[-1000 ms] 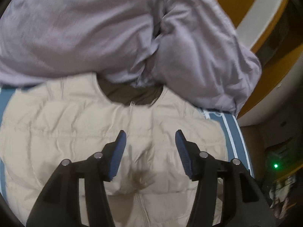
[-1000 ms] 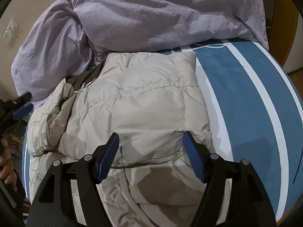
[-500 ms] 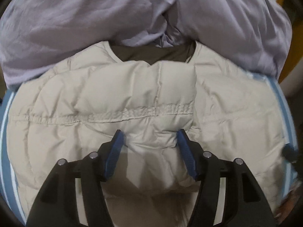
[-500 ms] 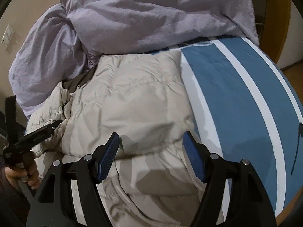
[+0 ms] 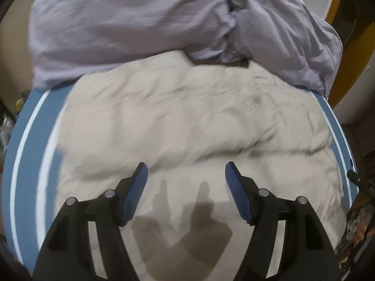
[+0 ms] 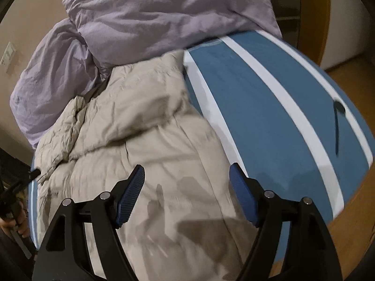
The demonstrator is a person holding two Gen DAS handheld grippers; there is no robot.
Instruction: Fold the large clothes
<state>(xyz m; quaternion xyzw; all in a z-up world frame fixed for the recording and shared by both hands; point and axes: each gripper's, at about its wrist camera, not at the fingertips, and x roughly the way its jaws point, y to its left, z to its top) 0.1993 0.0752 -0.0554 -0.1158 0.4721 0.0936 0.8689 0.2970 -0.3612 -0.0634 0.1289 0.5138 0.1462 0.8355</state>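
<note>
My left gripper (image 5: pixel 186 175) hangs over the beige puffer jacket (image 5: pixel 187 121) with its jaws spread wide and nothing between them; my right gripper (image 6: pixel 187 175) is the same, spread and empty, above the jacket's near right part. The jacket lies on the blue bed cover with white stripes (image 6: pixel 269 107), its collar end touching the heap of lilac duvet (image 5: pixel 145 23) at the far side. From the right wrist view a flap looks laid over the body, with a bunched, wrinkled ridge along the jacket's left side (image 6: pixel 61 135)

What I worry about, as a judgement: this padding is puffy and slick, so a folded layer may spring open or slide off once nothing is pinning it. If I pinch only the top shell, I may lift one layer and drag the fold out of line instead of carrying both. The bunched left side could get trapped under the next fold and leave a lump. The collar sits right against the duvet, so a grab there might catch lilac fabric along with the jacket, or the duvet could slump onto it. The jacket's left edge lies near the side of the bed, so a hard pull that way could tip it over. The left view is blurred, so I cannot judge seams there
</note>
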